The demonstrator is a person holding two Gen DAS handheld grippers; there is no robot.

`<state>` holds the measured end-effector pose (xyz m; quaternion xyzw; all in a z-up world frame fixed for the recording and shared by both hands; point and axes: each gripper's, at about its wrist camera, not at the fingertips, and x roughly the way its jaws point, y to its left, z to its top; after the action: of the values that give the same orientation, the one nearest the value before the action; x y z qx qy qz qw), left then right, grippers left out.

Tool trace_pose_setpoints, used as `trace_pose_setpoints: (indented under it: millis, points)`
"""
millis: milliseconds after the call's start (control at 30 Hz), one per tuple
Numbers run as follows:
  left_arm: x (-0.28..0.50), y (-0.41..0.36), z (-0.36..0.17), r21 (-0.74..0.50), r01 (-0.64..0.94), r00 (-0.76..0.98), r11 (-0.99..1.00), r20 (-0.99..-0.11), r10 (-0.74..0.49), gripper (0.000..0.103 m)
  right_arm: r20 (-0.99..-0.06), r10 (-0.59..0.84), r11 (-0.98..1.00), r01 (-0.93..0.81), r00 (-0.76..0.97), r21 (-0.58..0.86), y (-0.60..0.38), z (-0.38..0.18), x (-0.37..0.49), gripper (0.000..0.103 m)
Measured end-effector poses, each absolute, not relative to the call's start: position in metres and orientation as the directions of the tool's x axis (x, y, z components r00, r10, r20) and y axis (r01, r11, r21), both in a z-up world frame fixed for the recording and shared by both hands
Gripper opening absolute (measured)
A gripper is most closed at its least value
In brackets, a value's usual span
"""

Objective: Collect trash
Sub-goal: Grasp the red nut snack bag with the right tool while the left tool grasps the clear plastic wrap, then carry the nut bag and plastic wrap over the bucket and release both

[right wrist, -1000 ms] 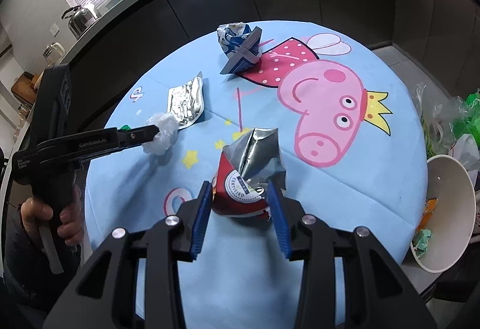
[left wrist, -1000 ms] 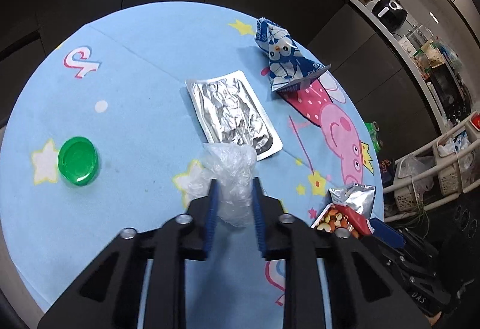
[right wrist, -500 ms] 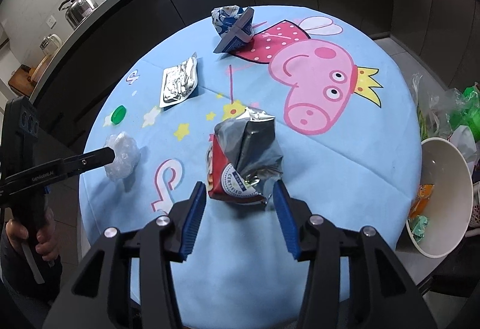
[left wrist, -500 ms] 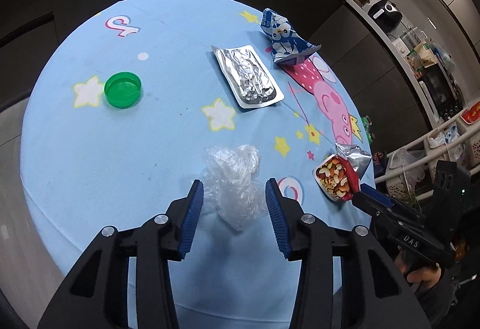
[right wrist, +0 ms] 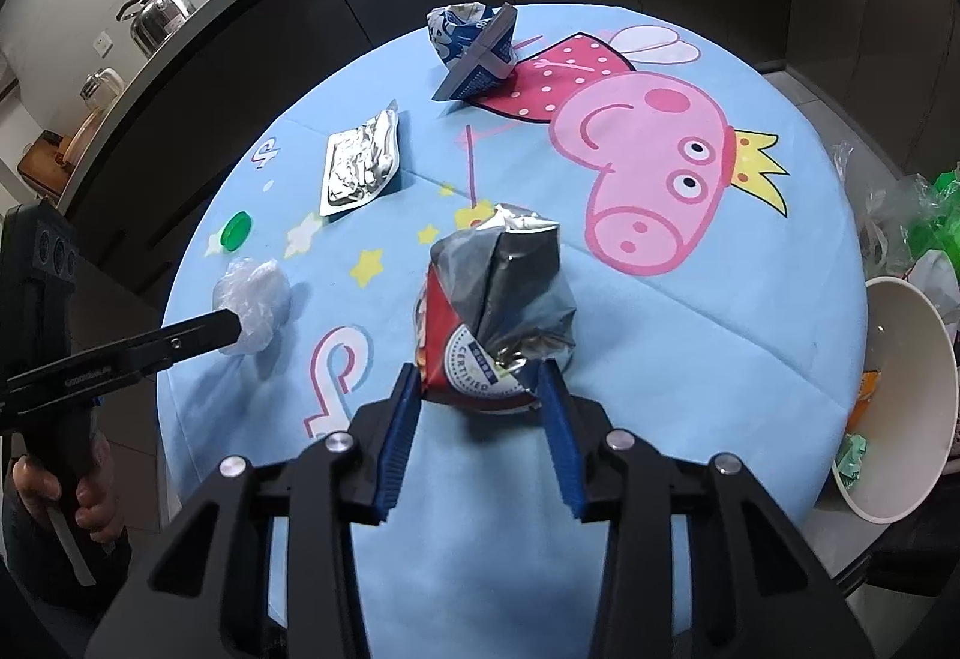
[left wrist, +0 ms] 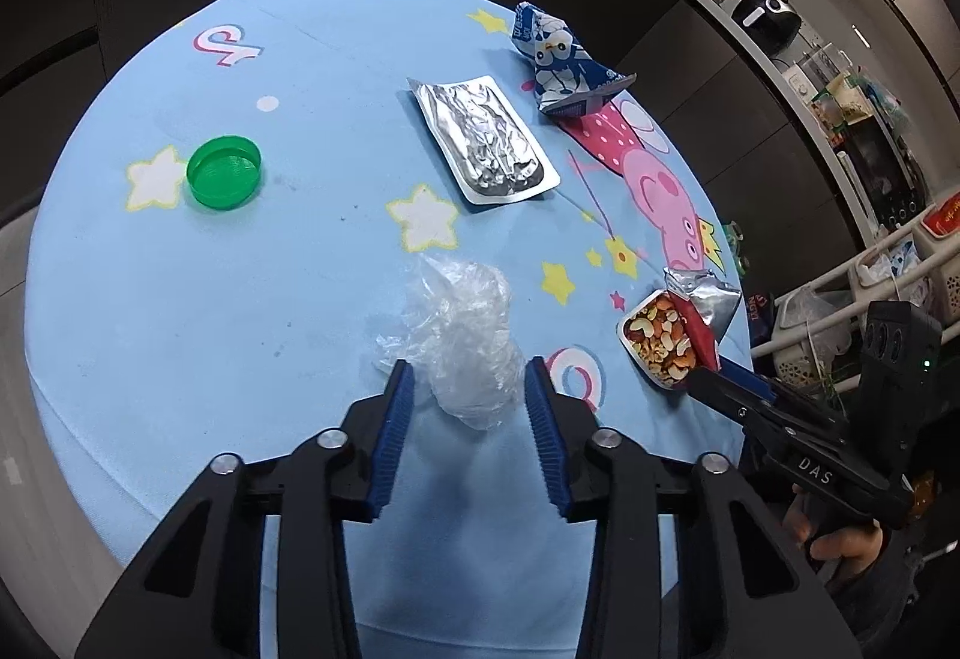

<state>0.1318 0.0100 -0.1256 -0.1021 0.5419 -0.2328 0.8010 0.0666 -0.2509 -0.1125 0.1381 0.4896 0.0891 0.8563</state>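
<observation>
A crumpled clear plastic bag (left wrist: 465,335) lies on the blue Peppa Pig tablecloth (left wrist: 180,299) between the open fingers of my left gripper (left wrist: 468,395); it also shows in the right wrist view (right wrist: 255,302). My right gripper (right wrist: 480,389) is open around the near end of a red and silver nut packet (right wrist: 501,311), which shows nuts in the left wrist view (left wrist: 672,341). Farther off lie a silver foil tray (left wrist: 486,140), a crushed blue carton (left wrist: 561,65) and a green lid (left wrist: 225,170).
A white paper bucket (right wrist: 900,401) with scraps stands beside the table at the right. Plastic bags (right wrist: 900,221) with green items sit behind it. Dark cabinets ring the round table. The tablecloth edge (right wrist: 180,419) is close to both grippers.
My left gripper has opened and let go of the plastic bag, which now rests on the cloth near the table edge. My right gripper has pulled back slightly and stays open around the nut packet.
</observation>
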Motion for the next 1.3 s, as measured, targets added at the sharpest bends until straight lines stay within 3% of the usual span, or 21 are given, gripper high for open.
trace_pose_setpoints:
  millis: [67, 167, 833, 1300]
  points:
    - [0.132, 0.006, -0.128, -0.419, 0.264, 0.290, 0.869, -0.825, -0.486, 0.011, -0.803, 0.293, 0.946, -0.033, 0.518, 0.323, -0.250, -0.107, 0.064, 0.040]
    - [0.131, 0.002, -0.125, -0.421, 0.274, 0.289, 0.865, -0.821, -0.491, 0.006, -0.784, 0.301, 0.945, -0.056, 0.543, 0.324, -0.249, -0.096, 0.061, 0.040]
    - [0.106, -0.084, -0.026, -0.377, 0.520, 0.343, 0.766, -0.730, -0.591, 0.005, -0.664, 0.269, 0.936, -0.028, 0.698, 0.350, -0.298, -0.041, 0.023, 0.040]
    - [0.093, -0.222, -0.040, -0.379, 0.663, 0.179, 0.645, -0.757, -0.628, 0.005, -0.646, 0.097, 0.885, 0.232, 0.757, 0.404, -0.419, -0.058, -0.042, 0.040]
